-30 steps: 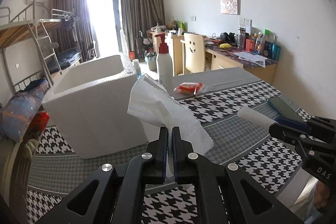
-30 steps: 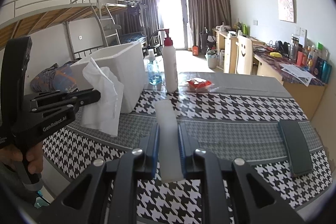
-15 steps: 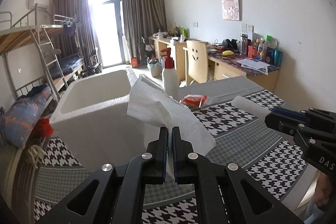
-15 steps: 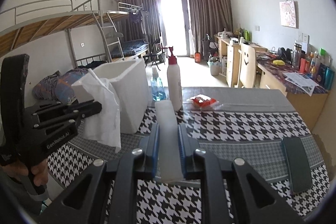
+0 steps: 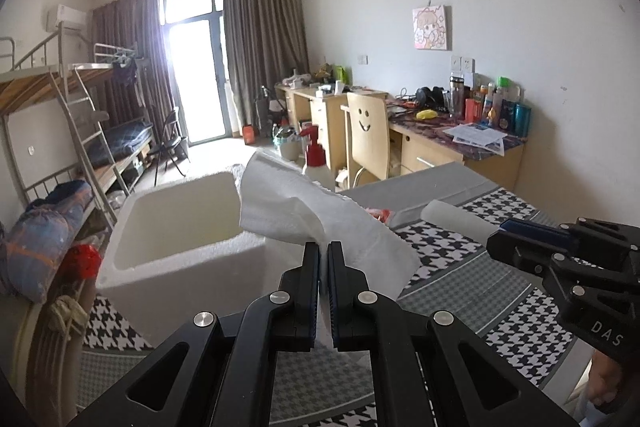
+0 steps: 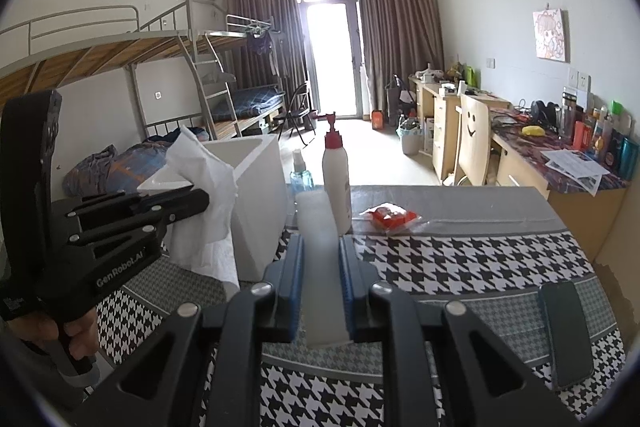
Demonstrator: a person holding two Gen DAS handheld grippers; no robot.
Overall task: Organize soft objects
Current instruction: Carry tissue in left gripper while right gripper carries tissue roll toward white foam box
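The left tongs point(image 5: 324, 255) are pinching a white paper towel point(image 5: 320, 215) with the jaws closed almost flat together, since a thin sheet needs nearly a full close to stay caught; the grip is sitting low on the sheet, so the free part is flaring up and leftward ahead of the tips, crumpled and slightly stiff, with one corner reaching over the rim of the white foam box point(image 5: 176, 223). The towel is hanging in the air above the tabletop point(image 5: 460, 259), just beside and partly over the box's open mouth, which is probably where the soft things are being gathered. The right tongs point(image 6: 322, 247) are clamping a white foam strip point(image 6: 320, 239) with the jaws standing only as far apart as the strip's thickness. The strip's long axis is running straight along the tongs' own pointing line, its free end aiming forward toward the pump bottle point(image 6: 336, 179) and a small blue spray bottle point(image 6: 301, 175) at the far side, and in the left wrist view it is sticking out leftward toward the box. Holding it endwise like this is probably leaving the far end free to be fed in first. A red snack packet point(image 6: 392, 217) and a dark phone point(image 6: 566, 335) are lying on the houndstooth cloth, well apart from both held pieces.
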